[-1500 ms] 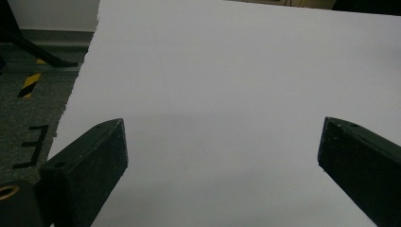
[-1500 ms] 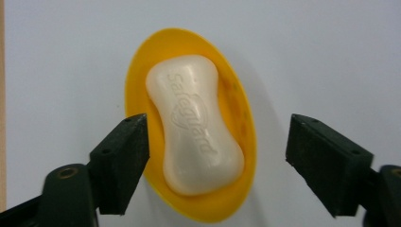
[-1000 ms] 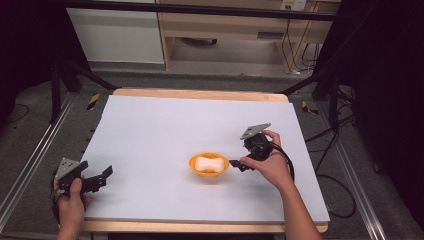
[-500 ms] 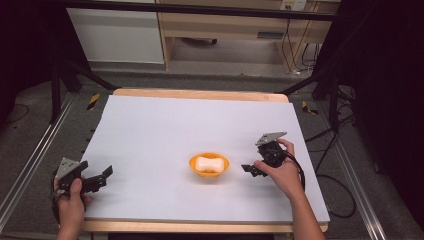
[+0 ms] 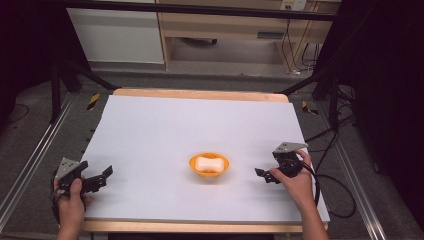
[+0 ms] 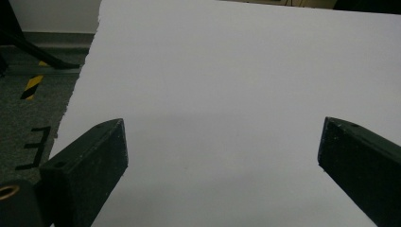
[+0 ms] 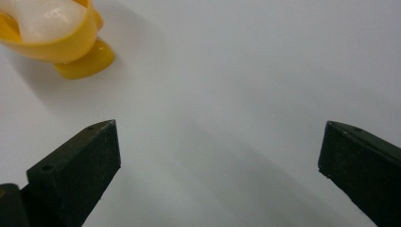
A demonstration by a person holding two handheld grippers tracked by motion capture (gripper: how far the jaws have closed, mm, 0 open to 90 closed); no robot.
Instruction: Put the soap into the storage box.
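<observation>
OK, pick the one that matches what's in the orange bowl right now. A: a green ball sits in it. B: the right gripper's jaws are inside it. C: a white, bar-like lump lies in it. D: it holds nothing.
C: the orange bowl holds a white lump, while the right gripper sits off to the side on the white table with jaws open.

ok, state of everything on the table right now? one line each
orange bowl: upright near the table's middle, touched by neither gripper
white piece: lying inside the bowl
left gripper: open, holding nothing, at the table's near left corner
right gripper: open, holding nothing, apart from the bowl on its right
white table cover: flat, its left edge ragged
</observation>
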